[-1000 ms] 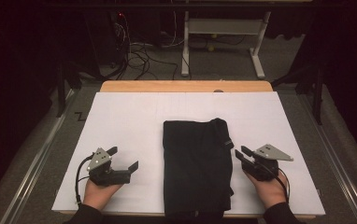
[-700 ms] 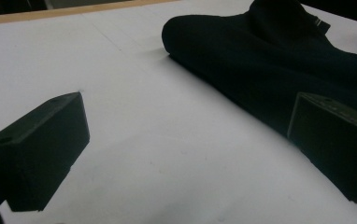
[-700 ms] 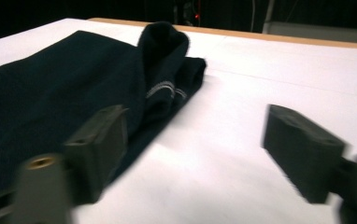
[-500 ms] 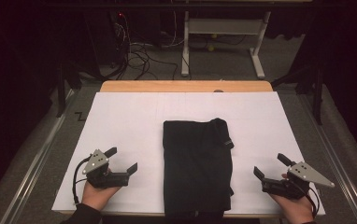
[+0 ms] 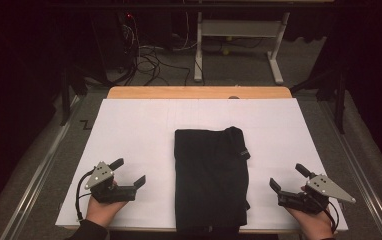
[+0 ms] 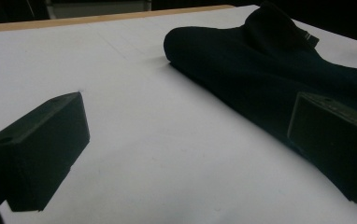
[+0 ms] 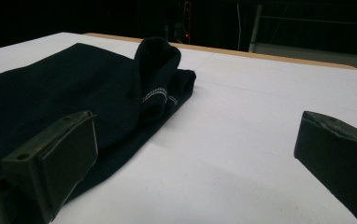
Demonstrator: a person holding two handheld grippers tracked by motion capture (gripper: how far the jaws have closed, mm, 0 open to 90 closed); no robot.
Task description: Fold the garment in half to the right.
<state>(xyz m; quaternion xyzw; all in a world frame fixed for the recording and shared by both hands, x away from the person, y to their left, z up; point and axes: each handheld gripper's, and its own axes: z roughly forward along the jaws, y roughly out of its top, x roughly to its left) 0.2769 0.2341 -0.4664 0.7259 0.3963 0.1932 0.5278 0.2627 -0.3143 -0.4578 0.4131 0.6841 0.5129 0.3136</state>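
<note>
Black folded garment (image 5: 210,182) lies between wide-open, empty jaws; right gripper view shows its white stitching (image 7: 160,99)

Folded garment (image 5: 210,180) lies on sheet (image 5: 134,130) at your near-centre, reaching near edge. Sheet covers table (image 5: 199,92); bare table strip shows behind it. Your left gripper (image 5: 128,173) sits left of garment, near front-left corner, apart from it. Your right gripper (image 5: 289,179) sits right of garment, near front-right corner, apart too. Cables (image 5: 149,55) and desk frame (image 5: 239,45) on floor beyond table.
</note>
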